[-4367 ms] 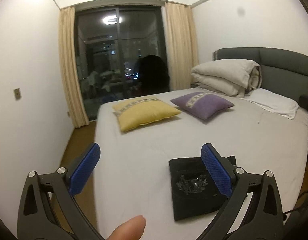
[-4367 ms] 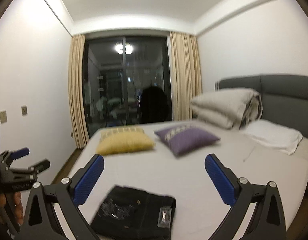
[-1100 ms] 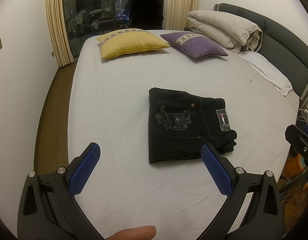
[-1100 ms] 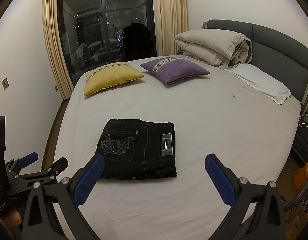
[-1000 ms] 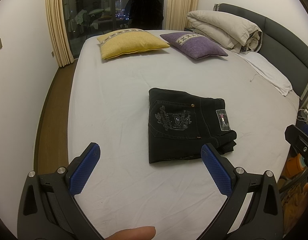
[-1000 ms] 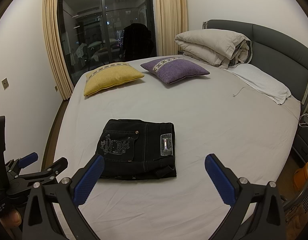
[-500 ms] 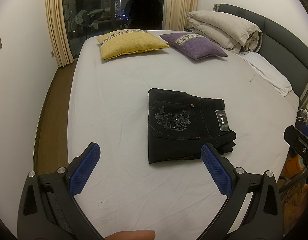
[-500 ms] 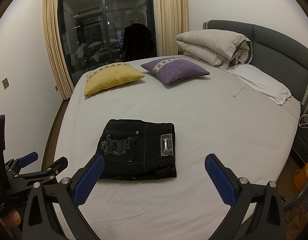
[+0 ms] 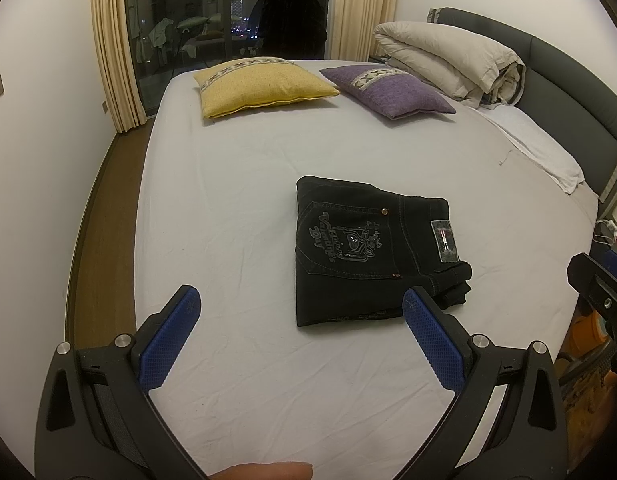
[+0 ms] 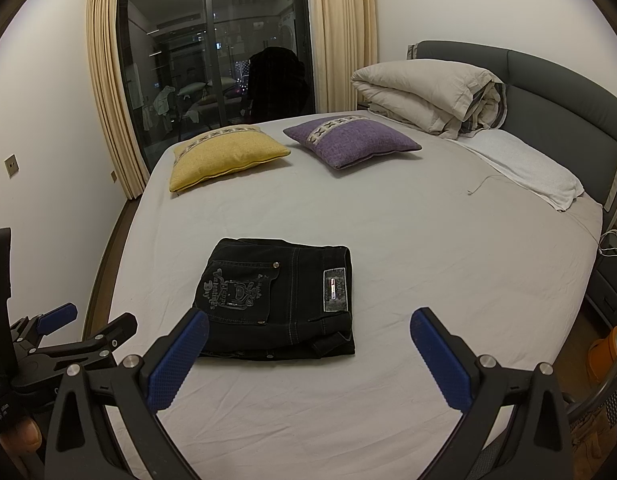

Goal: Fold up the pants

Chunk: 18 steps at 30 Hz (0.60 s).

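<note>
Black pants (image 9: 368,248) lie folded into a compact rectangle on the white bed sheet (image 9: 236,216), back pocket print and waistband label facing up. They also show in the right wrist view (image 10: 280,300). My left gripper (image 9: 300,340) is open and empty, held above the sheet short of the pants' near edge. My right gripper (image 10: 308,360) is open and empty, held just short of the pants. The left gripper also shows at the left edge of the right wrist view (image 10: 84,324).
A yellow cushion (image 9: 260,84) and a purple cushion (image 9: 388,88) lie at the far side of the bed. A rolled beige duvet (image 9: 448,60) and a white pillow (image 9: 540,152) rest by the grey headboard (image 9: 568,80). Wooden floor (image 9: 100,220) runs along the left.
Over the last second nothing has visibly changed. Since 4.4 s ago both grippers have tilted down from facing the window to facing the folded pants.
</note>
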Each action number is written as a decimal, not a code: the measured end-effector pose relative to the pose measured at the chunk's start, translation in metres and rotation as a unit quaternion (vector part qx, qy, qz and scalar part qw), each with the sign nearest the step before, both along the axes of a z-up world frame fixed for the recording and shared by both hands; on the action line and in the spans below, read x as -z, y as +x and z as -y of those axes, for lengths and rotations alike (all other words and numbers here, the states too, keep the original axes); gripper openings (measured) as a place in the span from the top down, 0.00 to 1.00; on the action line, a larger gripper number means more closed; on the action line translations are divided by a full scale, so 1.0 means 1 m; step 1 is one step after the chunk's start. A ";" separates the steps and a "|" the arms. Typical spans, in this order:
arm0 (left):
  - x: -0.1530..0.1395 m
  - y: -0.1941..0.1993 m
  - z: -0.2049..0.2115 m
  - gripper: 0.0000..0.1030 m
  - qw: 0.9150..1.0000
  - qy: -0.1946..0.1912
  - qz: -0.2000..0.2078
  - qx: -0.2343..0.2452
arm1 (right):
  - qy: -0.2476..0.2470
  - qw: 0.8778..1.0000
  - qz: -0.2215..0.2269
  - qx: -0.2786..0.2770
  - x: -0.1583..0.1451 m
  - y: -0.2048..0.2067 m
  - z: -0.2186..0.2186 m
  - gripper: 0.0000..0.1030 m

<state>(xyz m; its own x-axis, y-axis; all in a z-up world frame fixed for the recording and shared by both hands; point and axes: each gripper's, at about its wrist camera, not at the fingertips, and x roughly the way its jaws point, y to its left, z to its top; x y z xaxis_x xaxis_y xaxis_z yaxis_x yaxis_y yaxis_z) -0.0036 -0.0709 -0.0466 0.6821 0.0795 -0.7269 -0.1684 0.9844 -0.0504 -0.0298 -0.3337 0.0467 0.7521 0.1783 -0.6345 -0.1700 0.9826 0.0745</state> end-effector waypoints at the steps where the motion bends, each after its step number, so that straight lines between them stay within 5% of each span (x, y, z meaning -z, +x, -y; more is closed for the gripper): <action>1: 0.000 0.000 0.001 0.00 1.000 0.000 0.000 0.000 | 0.000 1.000 0.000 0.000 0.000 0.000 0.000 0.00; 18: 0.000 0.000 0.005 0.00 1.000 -0.003 -0.001 0.001 | 0.000 1.000 -0.002 -0.001 0.002 -0.004 -0.003 0.00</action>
<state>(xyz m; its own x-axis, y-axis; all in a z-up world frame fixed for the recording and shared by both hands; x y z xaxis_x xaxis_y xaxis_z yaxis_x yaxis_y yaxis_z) -0.0039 -0.0760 -0.0463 0.6805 0.0724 -0.7291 -0.1656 0.9846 -0.0568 -0.0342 -0.3311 0.0447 0.7497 0.1801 -0.6368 -0.1721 0.9822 0.0753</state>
